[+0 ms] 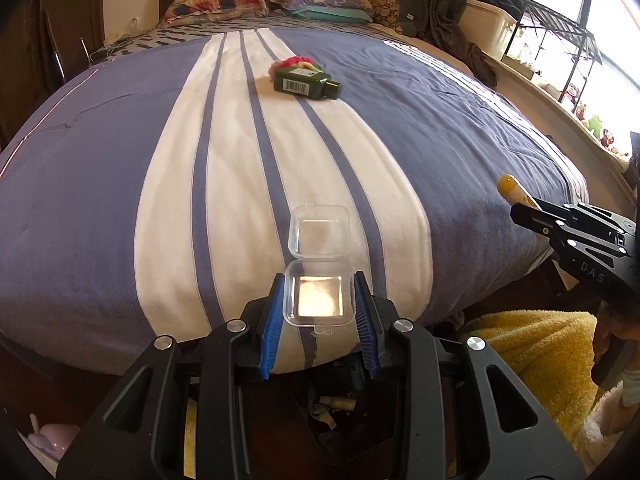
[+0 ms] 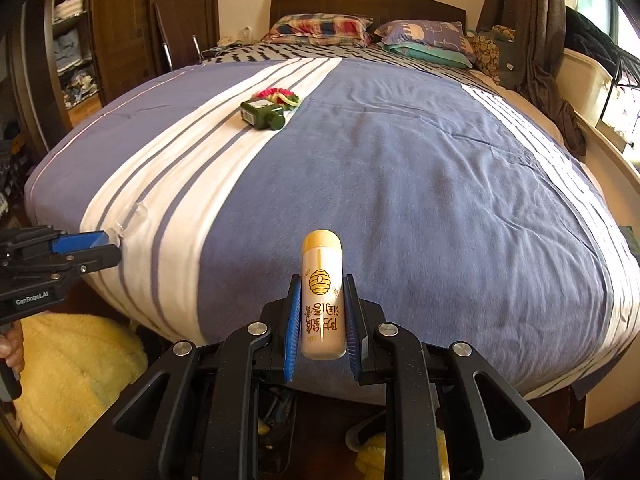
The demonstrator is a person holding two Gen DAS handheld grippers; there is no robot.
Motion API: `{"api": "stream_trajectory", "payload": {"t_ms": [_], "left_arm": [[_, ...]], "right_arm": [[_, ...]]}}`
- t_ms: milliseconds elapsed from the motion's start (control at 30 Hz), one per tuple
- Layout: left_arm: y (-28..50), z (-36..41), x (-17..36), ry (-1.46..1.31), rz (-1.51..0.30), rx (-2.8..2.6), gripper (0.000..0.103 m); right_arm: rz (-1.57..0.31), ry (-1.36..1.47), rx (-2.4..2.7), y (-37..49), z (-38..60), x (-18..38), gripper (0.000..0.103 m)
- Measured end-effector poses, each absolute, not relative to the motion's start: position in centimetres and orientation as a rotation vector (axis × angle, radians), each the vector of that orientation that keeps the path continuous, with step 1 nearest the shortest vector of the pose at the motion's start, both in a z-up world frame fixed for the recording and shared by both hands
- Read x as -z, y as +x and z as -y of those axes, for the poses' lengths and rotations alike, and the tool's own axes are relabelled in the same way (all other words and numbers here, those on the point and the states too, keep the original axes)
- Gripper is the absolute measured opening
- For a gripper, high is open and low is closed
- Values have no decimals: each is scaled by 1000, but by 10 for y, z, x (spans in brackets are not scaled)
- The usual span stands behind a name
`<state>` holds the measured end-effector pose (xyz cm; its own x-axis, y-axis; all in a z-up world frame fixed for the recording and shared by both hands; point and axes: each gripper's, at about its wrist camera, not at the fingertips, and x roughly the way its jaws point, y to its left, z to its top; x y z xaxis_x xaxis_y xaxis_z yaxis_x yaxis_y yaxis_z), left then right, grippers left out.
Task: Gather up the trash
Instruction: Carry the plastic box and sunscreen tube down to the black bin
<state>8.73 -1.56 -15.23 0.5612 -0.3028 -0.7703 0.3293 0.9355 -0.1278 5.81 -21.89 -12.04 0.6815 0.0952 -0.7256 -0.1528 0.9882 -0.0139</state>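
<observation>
Lying between left jaws: clear box (image 1: 319, 294)

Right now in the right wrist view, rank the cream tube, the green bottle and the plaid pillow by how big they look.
1. cream tube, though it sits closest to the camera
2. plaid pillow
3. green bottle

Tube and pillow look close in area, so that order is unsure.

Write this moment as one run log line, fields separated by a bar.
left gripper: shut on open clear plastic box | right gripper: shut on beehive-print tube | on bed: green bottle, flower garland
</observation>
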Motion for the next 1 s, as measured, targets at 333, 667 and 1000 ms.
{"api": "stream_trajectory", "payload": {"t_ms": [333,667,1000], "left_arm": [[51,14,164,25,-917,387,31],[24,22,198,31,-988,409,31],[21,19,240,26,-1077,401,31]], "right_arm": [[-812,-51,-148,17,221,127,21],[-881,-23,-172,-6,218,159,21],[-977,-6,-183,-7,211,200,21]]}}
